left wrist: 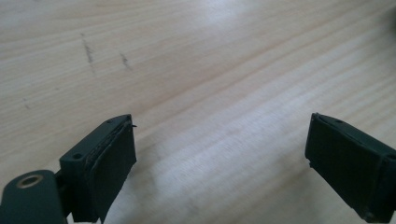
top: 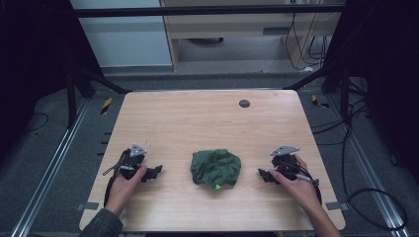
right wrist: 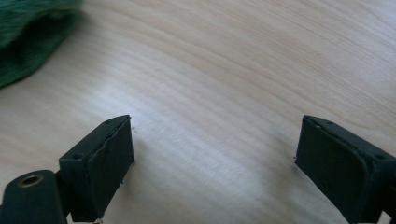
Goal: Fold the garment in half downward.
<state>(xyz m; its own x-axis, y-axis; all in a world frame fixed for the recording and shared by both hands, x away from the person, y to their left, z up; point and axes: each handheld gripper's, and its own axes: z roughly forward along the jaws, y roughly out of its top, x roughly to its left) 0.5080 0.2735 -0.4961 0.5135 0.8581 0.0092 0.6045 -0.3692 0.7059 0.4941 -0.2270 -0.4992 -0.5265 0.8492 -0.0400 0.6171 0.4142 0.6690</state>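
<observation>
A crumpled dark green cloth (top: 216,168) lies near the middle of the wooden table (top: 197,123), a small bright green tag at its front edge. My left gripper (top: 156,172) rests low over the table to the cloth's left, jaws pointing toward it, open with bare wood between them (left wrist: 219,154). My right gripper (top: 263,174) sits to the cloth's right, also pointing inward and open (right wrist: 212,154). In the right gripper view the green cloth (right wrist: 28,32) fills the upper left corner, apart from the jaws.
A small dark round disc (top: 244,103) is set in the table near its far edge. Black frame bars and cables surround the table on the floor. Faint pencil-like marks (left wrist: 88,51) show on the wood ahead of the left gripper.
</observation>
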